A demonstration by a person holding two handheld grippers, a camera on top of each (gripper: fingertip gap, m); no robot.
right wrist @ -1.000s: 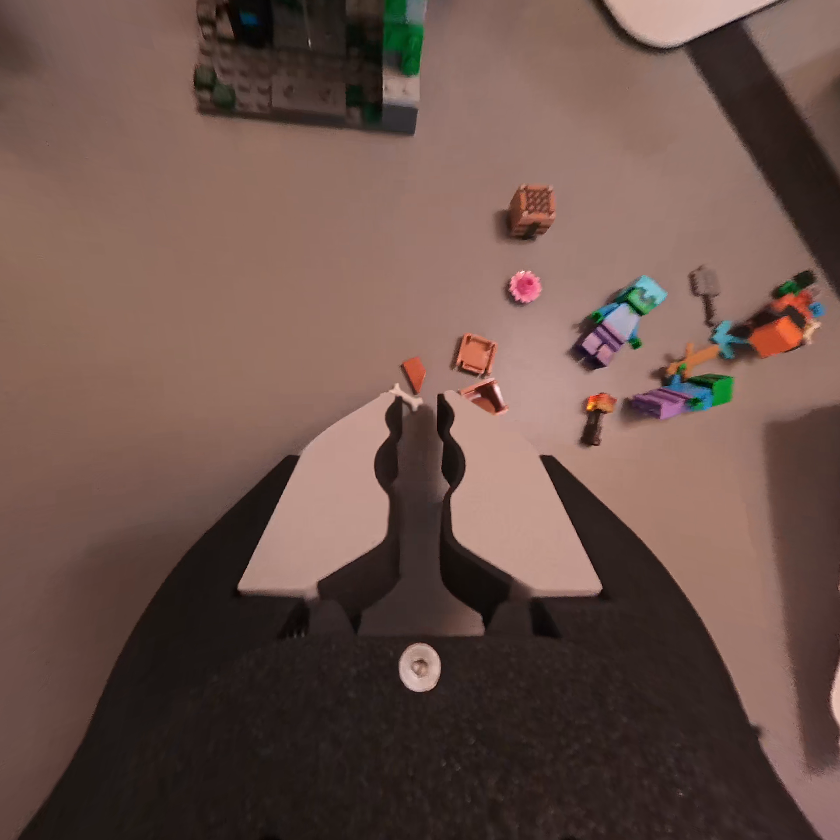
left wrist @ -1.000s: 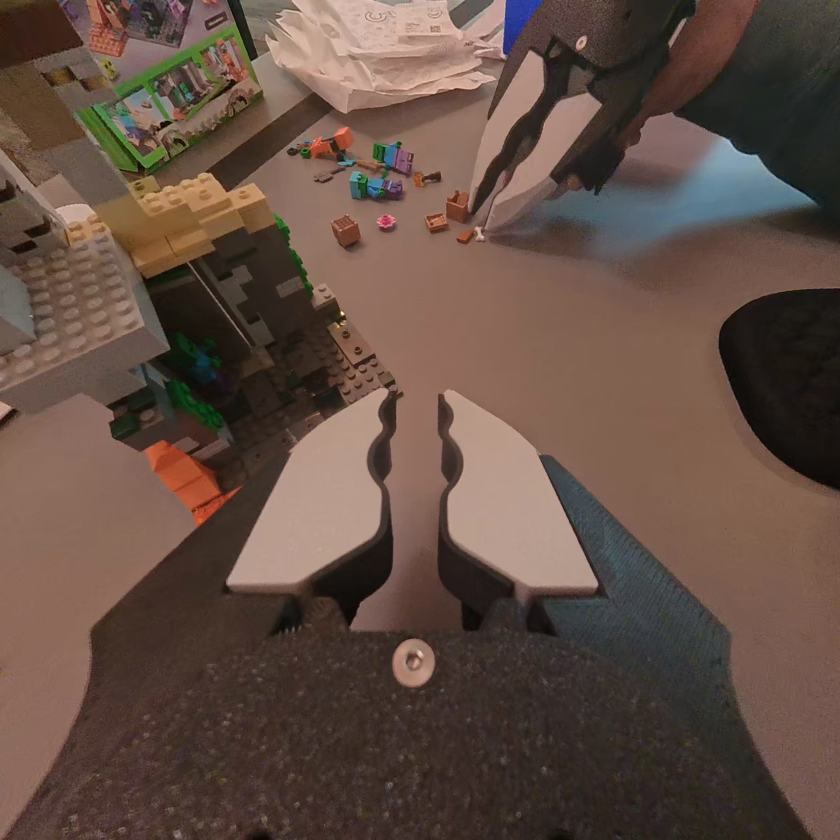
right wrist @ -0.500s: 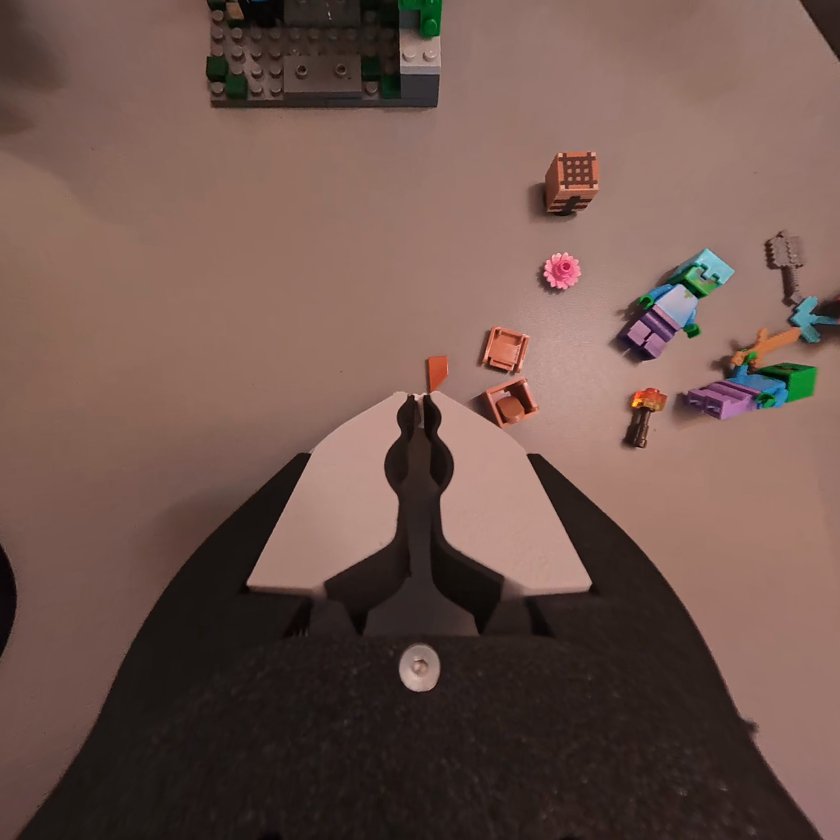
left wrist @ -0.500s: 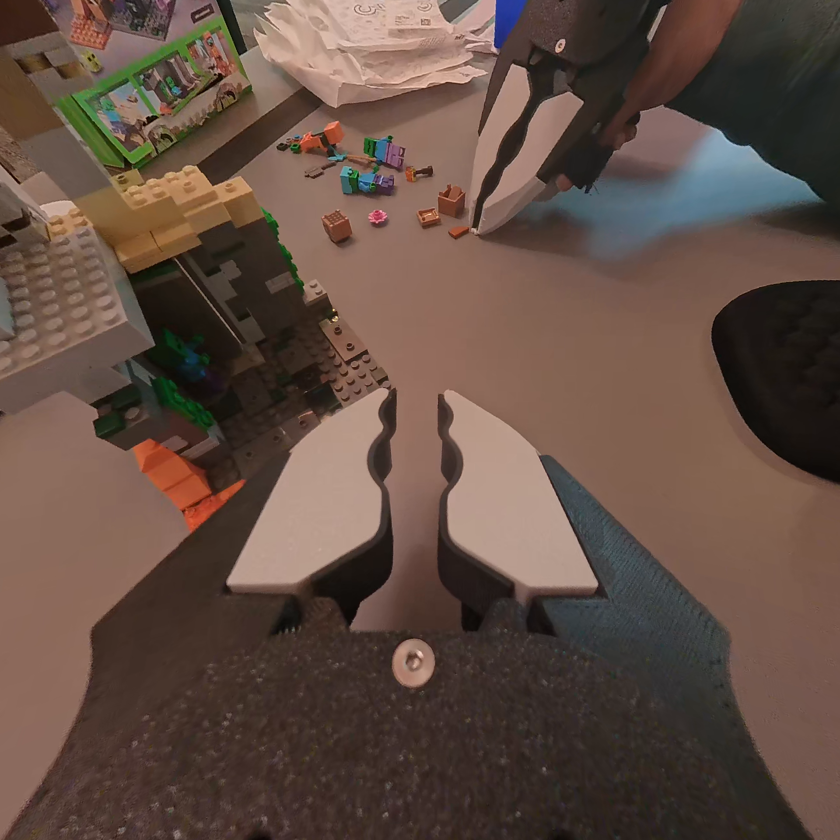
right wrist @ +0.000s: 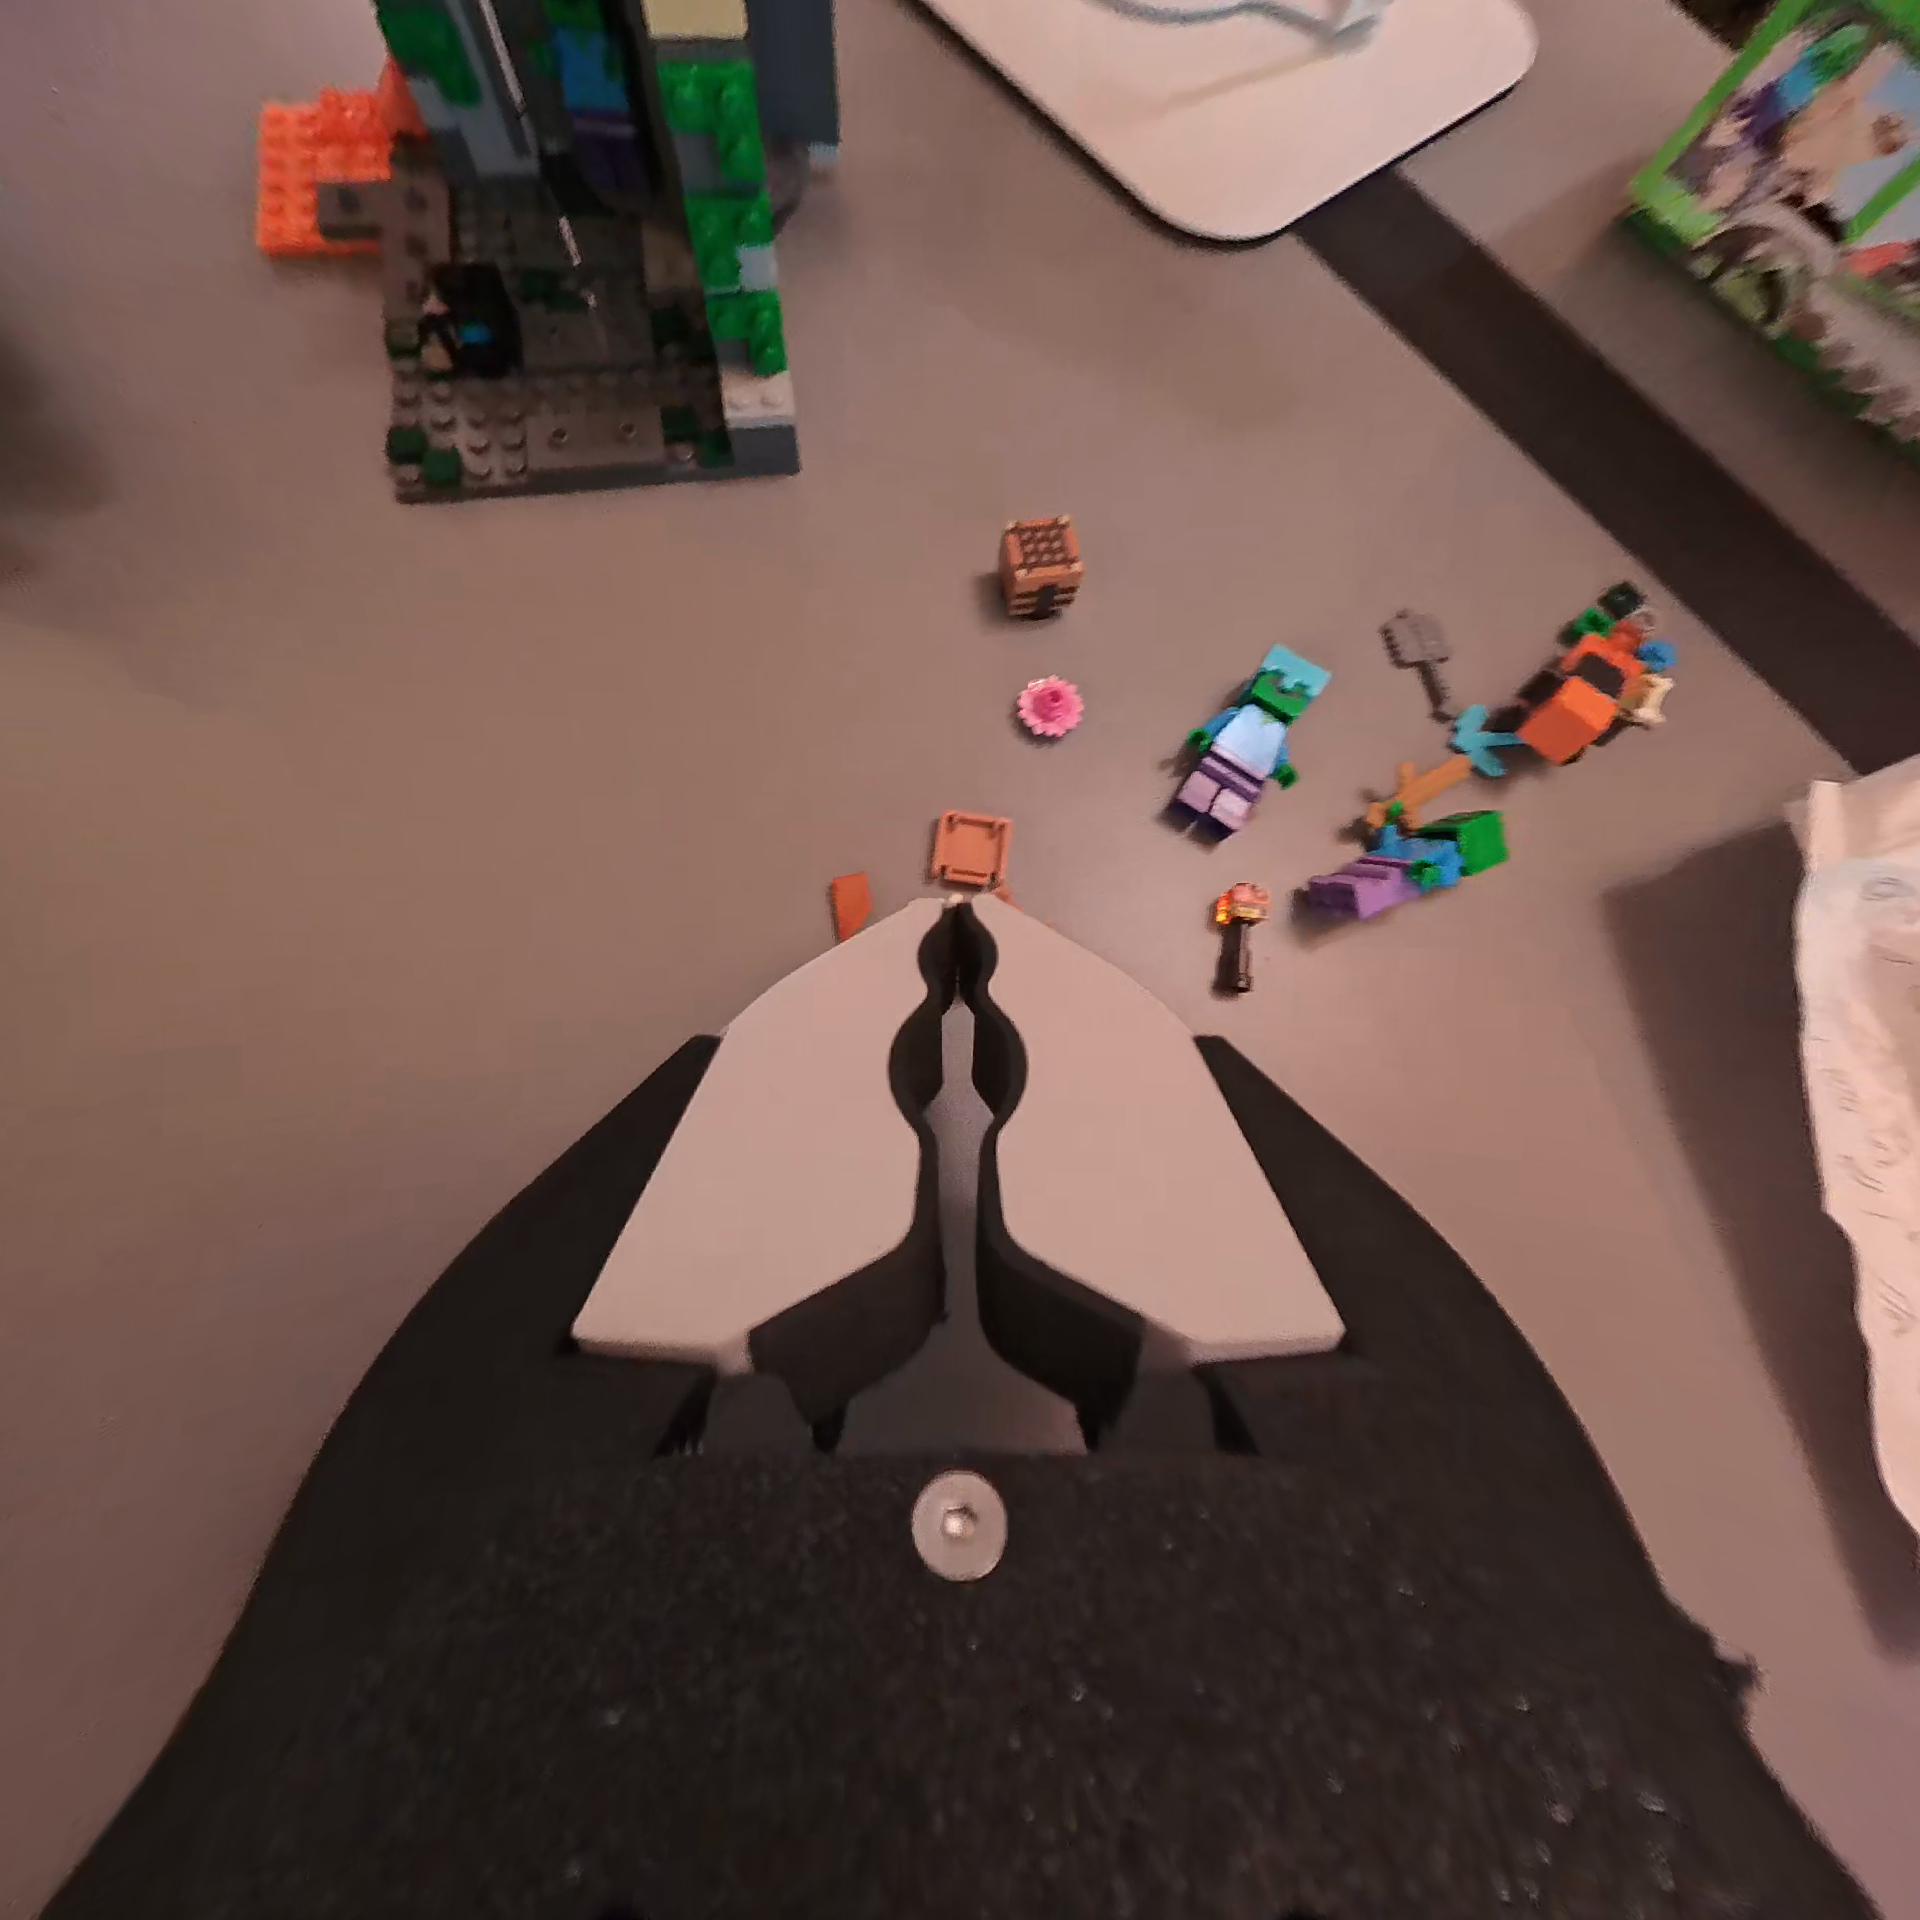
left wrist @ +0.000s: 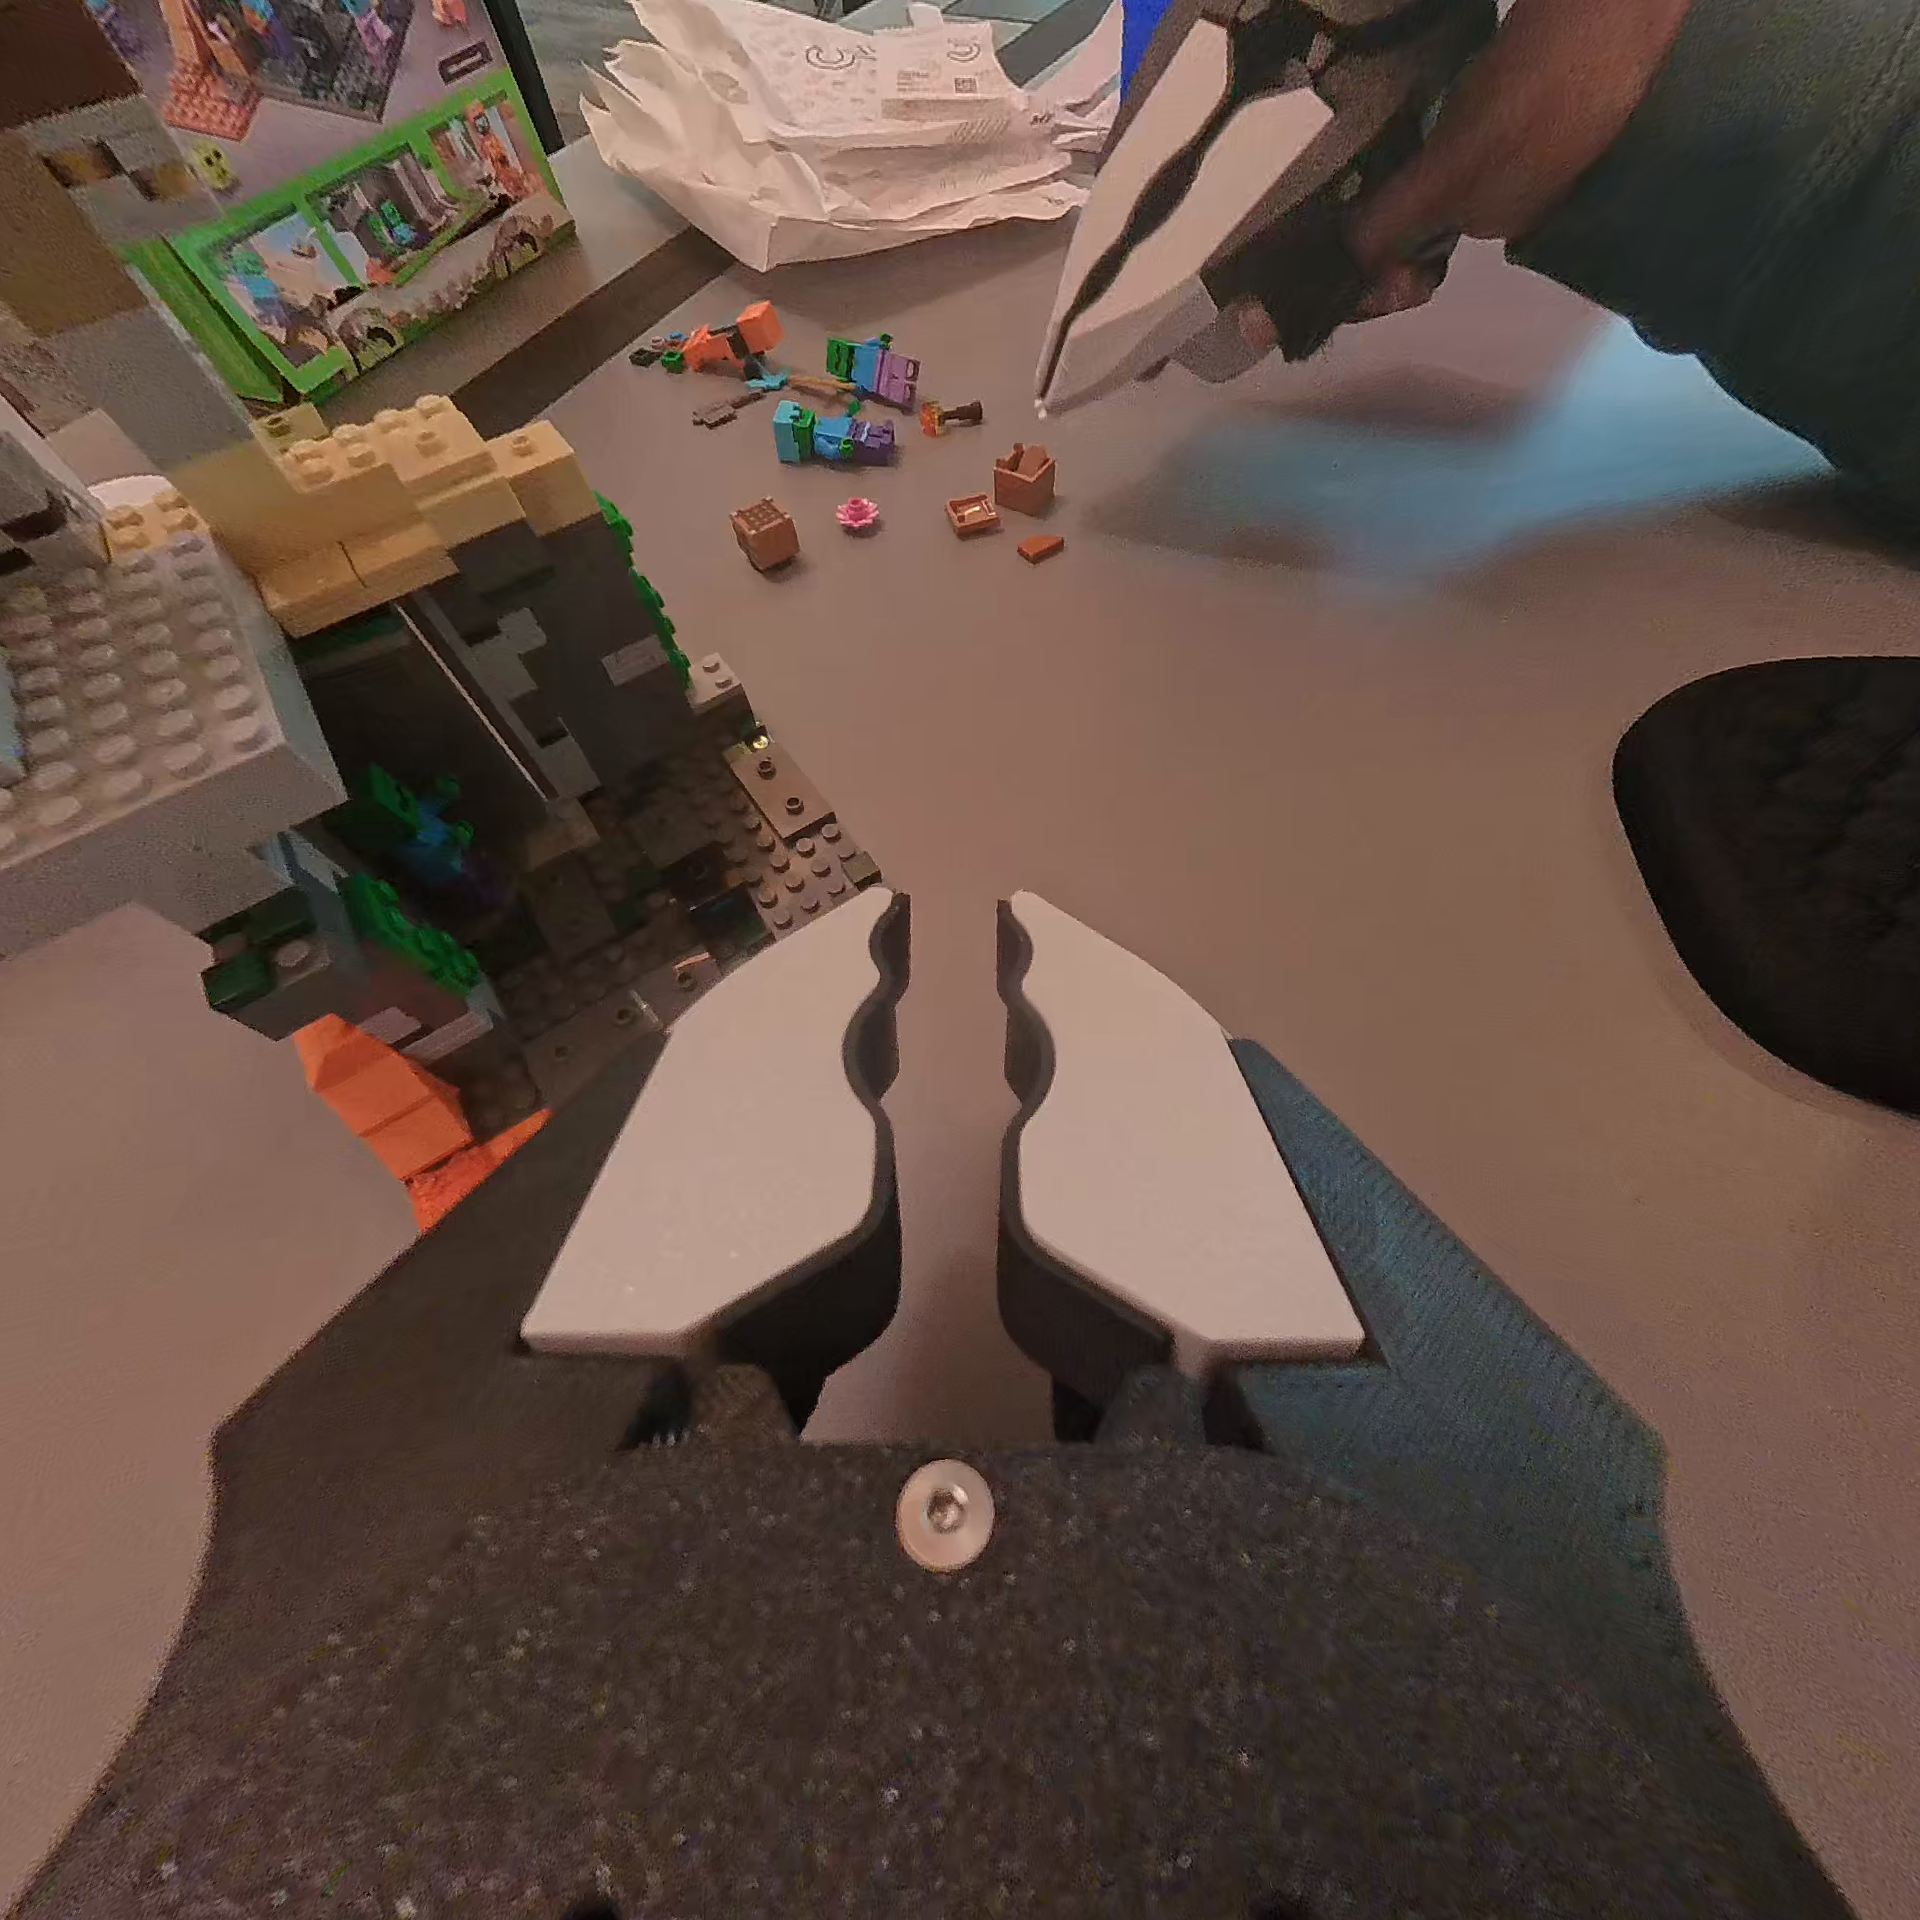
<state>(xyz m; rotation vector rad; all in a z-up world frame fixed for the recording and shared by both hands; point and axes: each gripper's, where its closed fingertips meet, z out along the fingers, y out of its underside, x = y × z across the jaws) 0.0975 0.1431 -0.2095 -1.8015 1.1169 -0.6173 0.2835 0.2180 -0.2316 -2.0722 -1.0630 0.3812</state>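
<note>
**Tongs.** The left tongs (left wrist: 951,914) are released, with a narrow gap between the grey scalloped fingers and nothing in it. They hang low over the smooth grey matte tabletop (left wrist: 1299,852). The right tongs (right wrist: 956,912) are clenched at the tips on a tiny white piece (left wrist: 1042,407), too small to tell its shape. The left wrist view shows them clear of the surface.

**Open room.** Ahead and to the right of the left tongs the tabletop runs bare up to a black rounded mesh-textured pad (left wrist: 1787,883). To the left of the right tongs the surface is open. A dark seam strip (right wrist: 1558,364) crosses the tabletop far ahead to their right.

**Obstructions.**
- A tall studded plastic brick model in grey, green and tan (left wrist: 468,727) stands just beside the left tongs on their left. Its dark base plate nearly meets the left fingertip.
- Just ahead of the right tongs' tips lie a small reddish-brown wedge tile (right wrist: 852,902) and a brown square rimmed tile (right wrist: 971,847).
- Beyond those lie a pink flower-shaped piece (right wrist: 1049,707) and a brown cube with a gridded top (right wrist: 1041,566).
- Ahead to the right lie a blue-headed toy figure in purple trousers (right wrist: 1247,748) and a small torch-shaped piece (right wrist: 1242,930).
- Far right are a green-edged printed cardboard box (right wrist: 1787,208) and crumpled white paper bags (left wrist: 852,125).
</note>
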